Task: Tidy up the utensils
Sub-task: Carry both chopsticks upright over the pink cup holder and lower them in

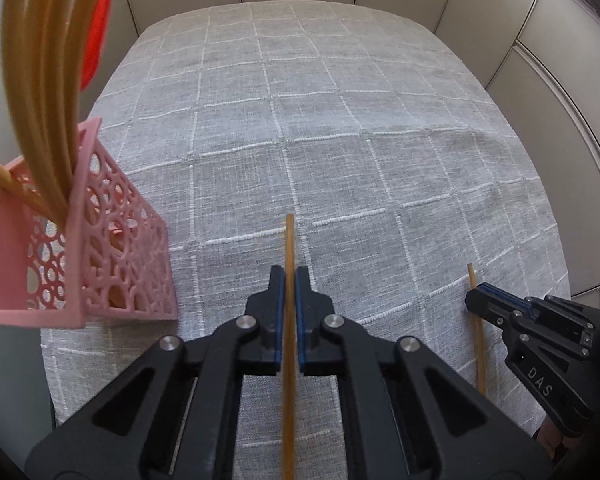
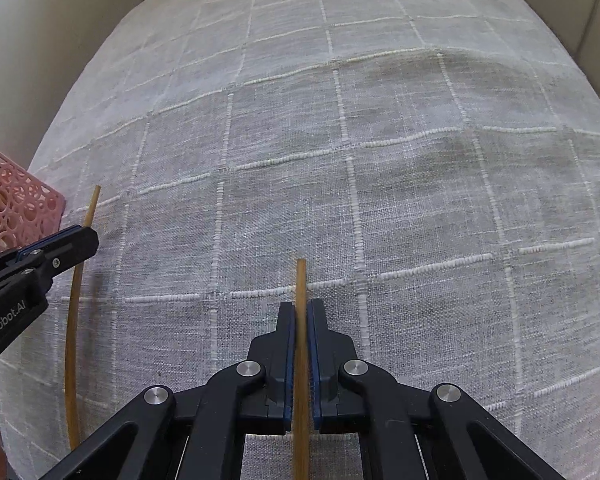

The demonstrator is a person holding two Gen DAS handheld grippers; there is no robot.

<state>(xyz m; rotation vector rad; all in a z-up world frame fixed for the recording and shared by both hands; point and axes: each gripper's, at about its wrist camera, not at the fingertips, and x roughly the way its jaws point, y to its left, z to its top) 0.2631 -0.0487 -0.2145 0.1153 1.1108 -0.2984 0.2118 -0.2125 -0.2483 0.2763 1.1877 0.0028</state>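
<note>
My left gripper (image 1: 289, 278) is shut on a thin wooden chopstick (image 1: 290, 240) whose tip sticks out past the blue pads, just above the cloth. My right gripper (image 2: 300, 308) is likewise shut on a second chopstick (image 2: 301, 280). Each wrist view also shows the other gripper from the side: the right gripper (image 1: 474, 300) with its chopstick (image 1: 479, 352), and the left gripper (image 2: 88, 240) with its chopstick (image 2: 70, 320). A pink openwork holder (image 1: 100, 240) stands to the left of both grippers, with several chopsticks (image 1: 40, 80) standing in it.
A grey tablecloth with a white grid (image 1: 340, 120) covers the table and spreads out ahead of both grippers. Something red (image 1: 96, 32) shows behind the chopsticks in the holder. Pale panelled walls close in the table at the back and on the right. The holder's corner (image 2: 16, 204) shows at the far left.
</note>
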